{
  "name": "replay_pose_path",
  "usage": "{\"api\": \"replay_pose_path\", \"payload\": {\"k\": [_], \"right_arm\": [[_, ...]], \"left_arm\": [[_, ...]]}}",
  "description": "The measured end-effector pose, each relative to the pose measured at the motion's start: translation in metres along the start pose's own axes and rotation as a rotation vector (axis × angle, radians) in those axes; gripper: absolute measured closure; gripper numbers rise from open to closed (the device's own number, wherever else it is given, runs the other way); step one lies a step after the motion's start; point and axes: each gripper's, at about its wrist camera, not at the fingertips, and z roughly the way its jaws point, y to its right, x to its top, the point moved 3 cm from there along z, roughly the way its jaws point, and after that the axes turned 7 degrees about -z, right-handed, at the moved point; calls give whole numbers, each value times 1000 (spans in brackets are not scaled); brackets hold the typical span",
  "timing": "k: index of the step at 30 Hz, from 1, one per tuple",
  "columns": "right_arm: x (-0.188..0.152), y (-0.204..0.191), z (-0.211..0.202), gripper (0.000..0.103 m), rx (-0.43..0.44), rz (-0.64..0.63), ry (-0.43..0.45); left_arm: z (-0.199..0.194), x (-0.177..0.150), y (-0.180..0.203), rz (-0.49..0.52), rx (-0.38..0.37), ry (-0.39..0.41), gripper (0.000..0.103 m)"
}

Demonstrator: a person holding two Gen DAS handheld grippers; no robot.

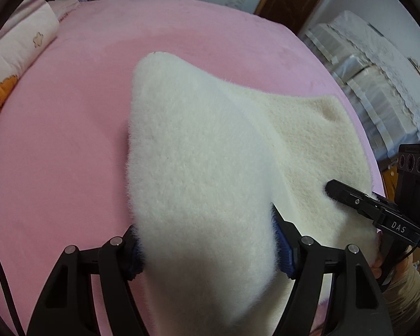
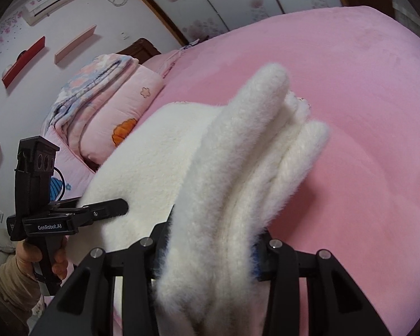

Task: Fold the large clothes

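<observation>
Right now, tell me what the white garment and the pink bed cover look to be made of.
White garment: seemingly long-pile fleece or faux fur, matte; fuzzy fibres stand out along its edges, while its cream inner face looks shorter and nubbly. Pink bed cover: probably soft plush or velvet-like fabric with a faint sheen; shading patches suggest a short nap. Exact fibres cannot be told.

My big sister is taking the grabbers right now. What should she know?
Left gripper: jaws shut on the fluffy white garment.
Right gripper: jaws shut on the same garment, several layers bunched between them.
The garment is held over the pink bed; part of it lies flat on the right.
Done: some folds already stacked.
Left: probably lay it down, smooth it and finish folding.
</observation>
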Motion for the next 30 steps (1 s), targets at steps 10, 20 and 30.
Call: {"api": "replay_pose_path", "payload": {"k": [10,20,30], "right_arm": [[121,6,97,63,14,-39,143],[152,85,232,46,-135,113,-4],[144,79,186,37,-250,-98,19]], "left_arm": [[49,167,-74,80,12,154,31],[197,234,-145,-29,219,162,0],[163,227,-165,13,265,231,0]]}}
